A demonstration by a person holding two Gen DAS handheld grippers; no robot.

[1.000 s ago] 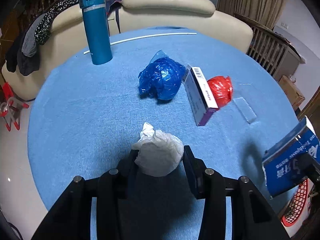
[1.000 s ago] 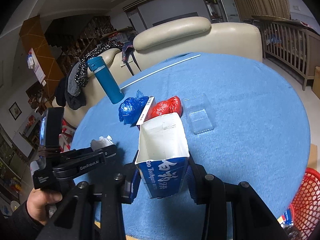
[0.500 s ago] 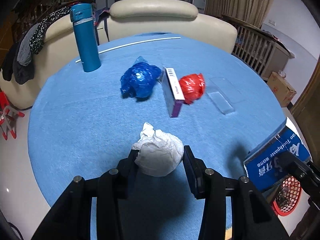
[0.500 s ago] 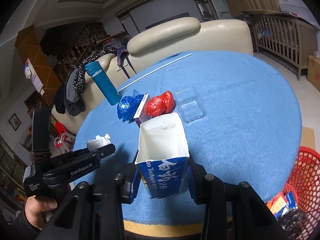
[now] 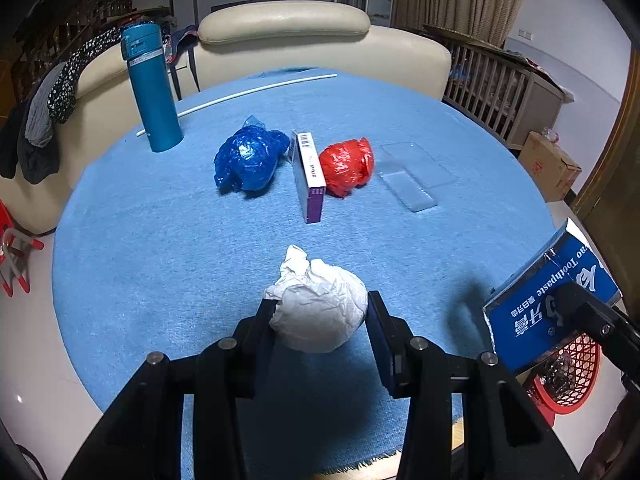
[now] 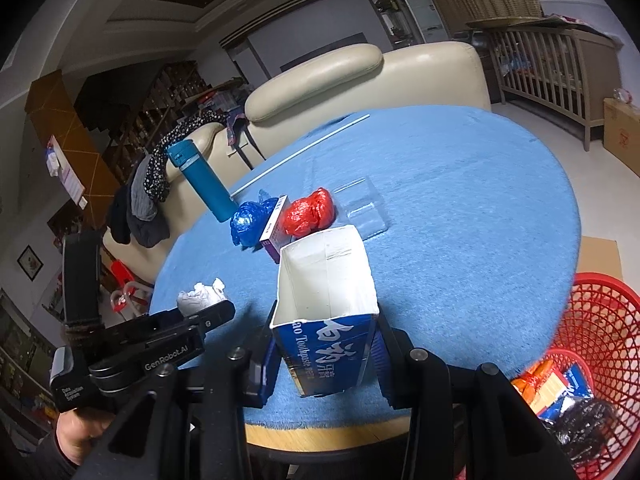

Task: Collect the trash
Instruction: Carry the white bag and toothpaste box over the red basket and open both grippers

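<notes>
Teal flask [image 5: 153, 88] upright on blue tablecloth [image 5: 160, 240]; cream sofa [image 5: 304, 40] behind; clothes [image 5: 44, 116] draped over it

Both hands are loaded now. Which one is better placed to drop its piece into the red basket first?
Right. Its gripper holds the toothpaste box at the table edge beside the red basket; the left gripper with the white paper wad sits farther away.

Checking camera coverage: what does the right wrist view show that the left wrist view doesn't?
Right wrist only: the open, empty inside of the toothpaste box, the trash lying in the red basket, and the hand carrying the left tongs.
Left wrist only: both pads pressed on the white paper ball.
Both: blue bag, purple box, red bag, teal bottle.
</notes>
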